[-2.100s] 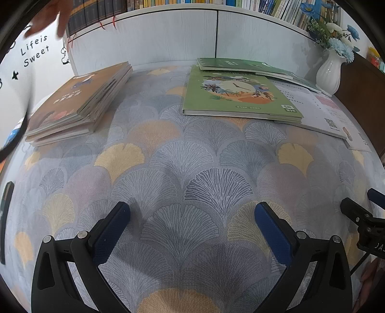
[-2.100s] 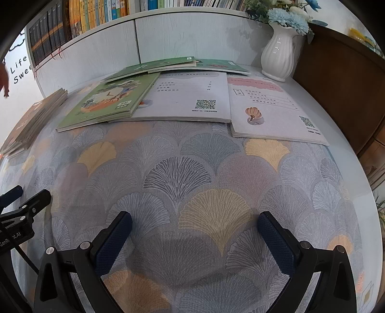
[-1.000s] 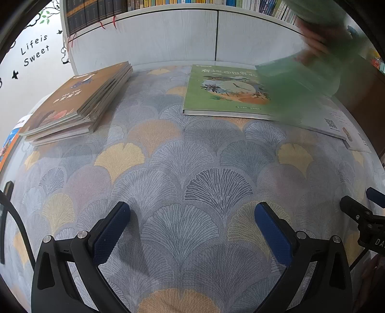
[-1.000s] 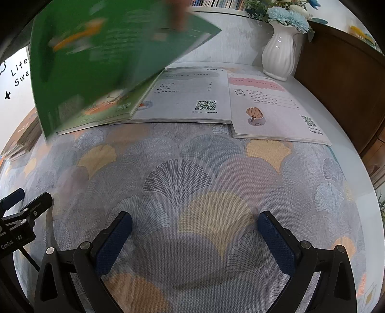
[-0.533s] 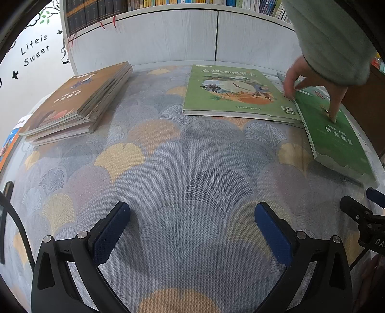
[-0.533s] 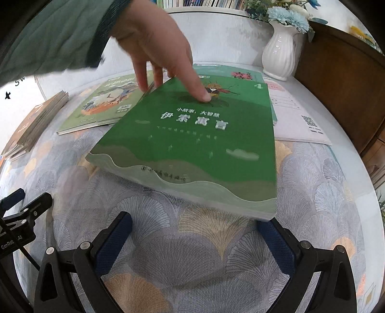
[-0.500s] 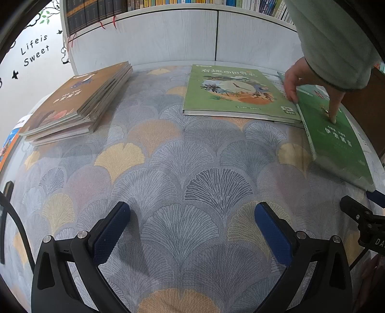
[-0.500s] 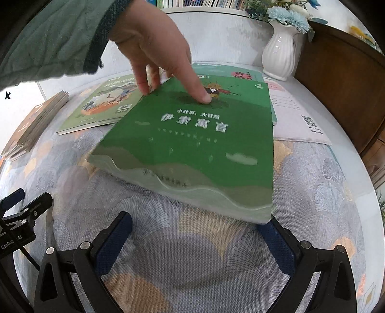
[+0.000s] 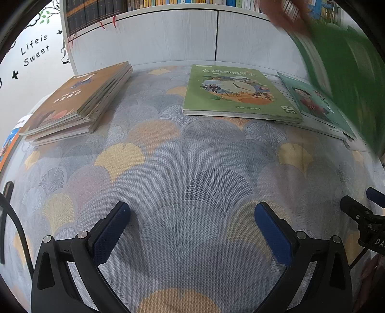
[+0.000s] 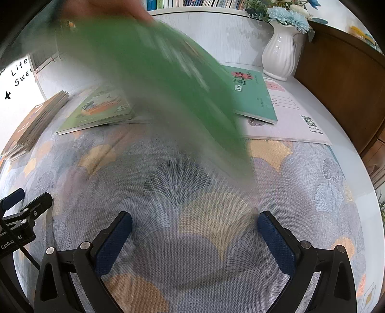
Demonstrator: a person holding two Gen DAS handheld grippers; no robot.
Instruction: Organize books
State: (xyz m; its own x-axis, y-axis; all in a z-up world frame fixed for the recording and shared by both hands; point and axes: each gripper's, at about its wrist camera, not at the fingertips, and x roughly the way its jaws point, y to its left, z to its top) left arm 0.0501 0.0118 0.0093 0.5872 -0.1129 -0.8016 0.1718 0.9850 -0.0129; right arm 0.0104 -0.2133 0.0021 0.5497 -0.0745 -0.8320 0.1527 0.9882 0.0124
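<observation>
1. Left gripper [image 9: 191,225]: low over tablecloth [image 9: 192,168], jaws spread wide, nothing between blue pads [image 9: 112,231].
2. Right gripper [image 10: 195,232]: same pose, jaws wide apart, empty; blue pads [image 10: 276,240] just above cloth.
3. Dark green book [image 10: 156,79]: off the table, tilted, motion-blurred; held at top edge by a bare hand [image 9: 281,12]. Title unreadable. Seen at upper right in left wrist view, upper centre in right wrist view.
4. Light green picture book [image 9: 235,92]: flat on cloth, far centre, cover up.
5. Teal-green book [image 10: 250,96]: flat, just right of item 4, lying on white booklet [image 10: 293,120]; part hidden behind item 3.
6. Brown book stack [image 9: 77,103]: several thin vols, far left of table, well apart from green books.
7. White vase [image 10: 280,51]: upright w/ blue flowers, far right corner, near teal-green book.
8. Bookshelf [image 9: 144,3]: rows of spines above white cabinet [image 9: 168,38] behind table.
9. Wall decal [image 9: 35,50]: "Life is Sweet", left.
</observation>
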